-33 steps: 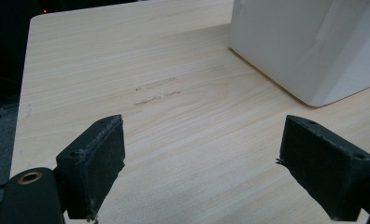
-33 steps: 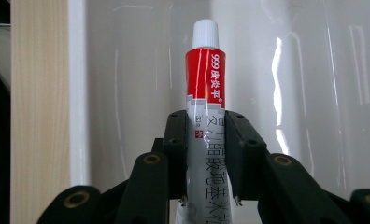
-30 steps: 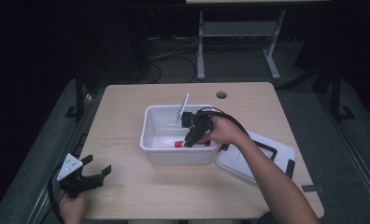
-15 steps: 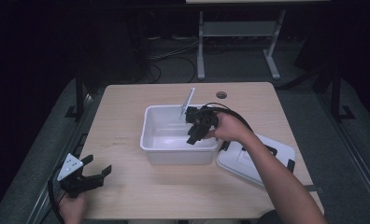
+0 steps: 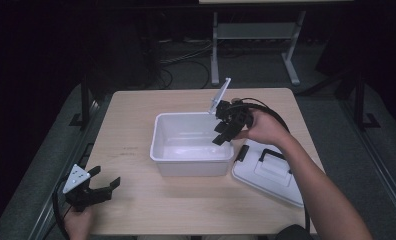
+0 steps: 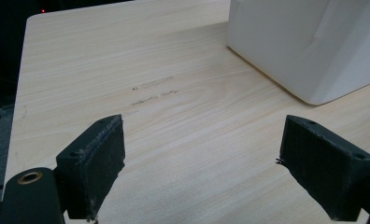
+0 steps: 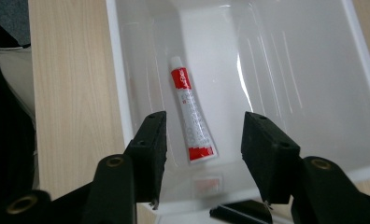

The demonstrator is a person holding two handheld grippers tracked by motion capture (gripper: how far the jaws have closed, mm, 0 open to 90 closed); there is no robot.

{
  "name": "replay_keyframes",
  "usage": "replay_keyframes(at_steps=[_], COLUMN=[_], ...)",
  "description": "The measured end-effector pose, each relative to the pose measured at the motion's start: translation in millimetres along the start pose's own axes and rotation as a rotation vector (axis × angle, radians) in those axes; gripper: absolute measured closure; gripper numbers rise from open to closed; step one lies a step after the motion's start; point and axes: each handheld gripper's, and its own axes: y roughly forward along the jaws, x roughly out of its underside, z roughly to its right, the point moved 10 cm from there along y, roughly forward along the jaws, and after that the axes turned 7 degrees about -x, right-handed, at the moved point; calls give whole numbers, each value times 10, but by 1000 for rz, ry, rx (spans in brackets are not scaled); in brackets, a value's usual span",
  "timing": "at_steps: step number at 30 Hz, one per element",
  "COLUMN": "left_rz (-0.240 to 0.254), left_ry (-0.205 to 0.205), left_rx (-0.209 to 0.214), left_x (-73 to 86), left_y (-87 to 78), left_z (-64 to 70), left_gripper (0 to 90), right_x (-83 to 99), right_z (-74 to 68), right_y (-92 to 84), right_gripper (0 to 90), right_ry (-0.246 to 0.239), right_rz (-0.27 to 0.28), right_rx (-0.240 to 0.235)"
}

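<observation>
A pale wooden table (image 5: 136,150) stands in a dark room, with a grey floor at its sides and cables and a metal stand behind it. At the near left corner the left hand (image 5: 78,223) holds the left gripper (image 5: 103,186) low over the wood, its jaws wide apart with nothing between them; the left gripper view shows bare wood grain between the two black pads and a corner of the white tub (image 6: 309,42) beyond them. Farther in, near the right edge, a white lid (image 5: 273,175) with a black handle lies flat on the table, just beside the tub (image 5: 158,145). The right forearm reaches in from the bottom right, the right hand (image 5: 263,127) raised above the tub's right rim with the right gripper (image 5: 223,134) pointing down into it. Its jaws have just been opening and stand apart, holding nothing. The high view does not show what lies in the tub, but the right gripper view looks straight down between the jaws at a red and white tube (image 7: 191,116) lying flat on the tub's floor near one wall, clear of both pads.
</observation>
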Motion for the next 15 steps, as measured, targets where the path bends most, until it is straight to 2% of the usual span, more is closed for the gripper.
replay_keyframes(at_steps=[8, 15], left_rz=[-2, -3], left_ry=[0, 4], left_rx=[-2, -3], left_x=[4, 5], left_y=[6, 5], left_z=[-2, 0], left_gripper=[134, 134], right_x=[201, 455], right_z=[48, 112], right_y=[-174, -257], right_gripper=[424, 403], right_ry=[55, 102], right_rz=[18, 4], right_rx=[23, 48])
